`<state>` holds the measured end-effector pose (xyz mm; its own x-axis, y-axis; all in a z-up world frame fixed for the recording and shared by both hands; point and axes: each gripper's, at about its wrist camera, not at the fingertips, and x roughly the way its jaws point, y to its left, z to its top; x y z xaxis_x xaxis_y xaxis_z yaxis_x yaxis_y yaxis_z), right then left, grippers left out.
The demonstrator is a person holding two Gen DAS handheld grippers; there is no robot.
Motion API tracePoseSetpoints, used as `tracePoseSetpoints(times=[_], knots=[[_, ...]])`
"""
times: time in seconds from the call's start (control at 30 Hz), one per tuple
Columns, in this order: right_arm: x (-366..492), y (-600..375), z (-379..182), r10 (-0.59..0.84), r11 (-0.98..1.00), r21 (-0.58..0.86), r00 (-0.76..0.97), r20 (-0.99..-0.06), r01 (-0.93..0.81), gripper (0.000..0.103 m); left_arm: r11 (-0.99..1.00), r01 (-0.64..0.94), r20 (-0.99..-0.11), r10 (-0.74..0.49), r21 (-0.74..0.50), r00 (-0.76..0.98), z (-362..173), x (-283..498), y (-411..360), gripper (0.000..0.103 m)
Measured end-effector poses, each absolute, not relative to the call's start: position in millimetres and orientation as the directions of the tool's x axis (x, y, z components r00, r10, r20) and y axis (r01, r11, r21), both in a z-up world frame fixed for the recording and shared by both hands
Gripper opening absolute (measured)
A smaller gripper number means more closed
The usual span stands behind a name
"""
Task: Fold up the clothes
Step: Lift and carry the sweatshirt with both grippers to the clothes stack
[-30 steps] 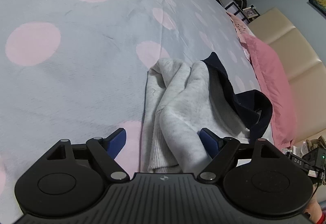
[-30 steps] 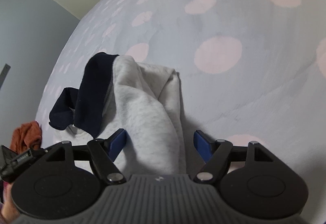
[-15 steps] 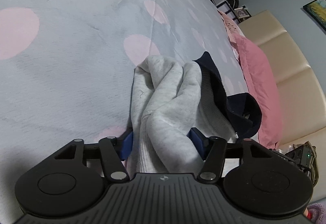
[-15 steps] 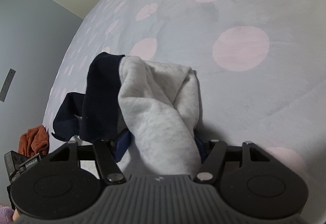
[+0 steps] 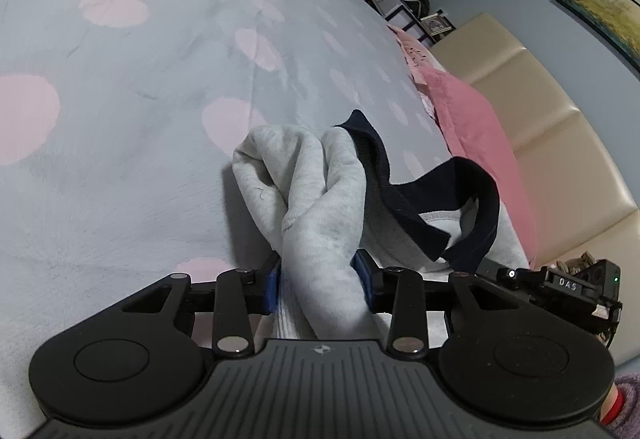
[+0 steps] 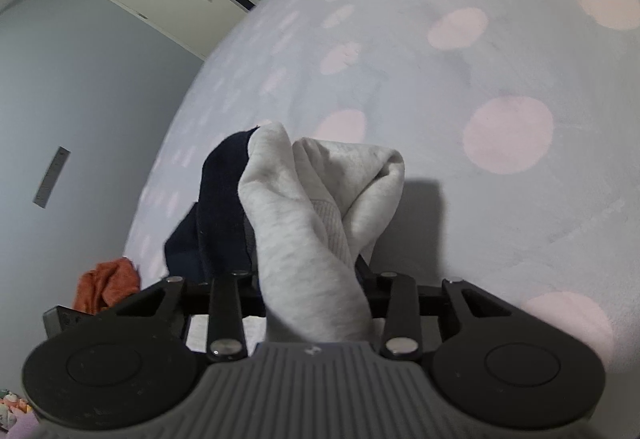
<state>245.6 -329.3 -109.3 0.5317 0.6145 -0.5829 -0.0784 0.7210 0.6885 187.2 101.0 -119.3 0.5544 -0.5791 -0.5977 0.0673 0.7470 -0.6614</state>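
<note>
Both grippers are pinching the grey sweatshirt above the spotted bed cover.

The left gripper (image 5: 320,281) is closing its blue pads on a bunched fold of the grey sweatshirt (image 5: 320,207) — the cloth is filling the narrow gap between them. The right gripper (image 6: 314,287) is squeezing another grey fold (image 6: 304,239) in the same way, with its jaws nearly together. The sweatshirt's navy collar band (image 5: 440,207) is hanging loose beside the grey part. The garment is sitting bunched over the pale blue cover with pink dots (image 5: 120,111) — a pink blanket (image 5: 472,127) is lying along its far edge, near the beige headboard (image 5: 560,127).
</note>
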Motion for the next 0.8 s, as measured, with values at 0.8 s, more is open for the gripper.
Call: tracePoseSetpoints(times=[0.8], knots=[[140.9, -490.4, -25.2, 0.486, 0.774, 0.631, 0.691, -0.535, -0.056, 0.038, 0.607, 0.314, -0.465, -0.778, -0.73, 0.423, -68.7, 173.6, -75.4, 0.033]])
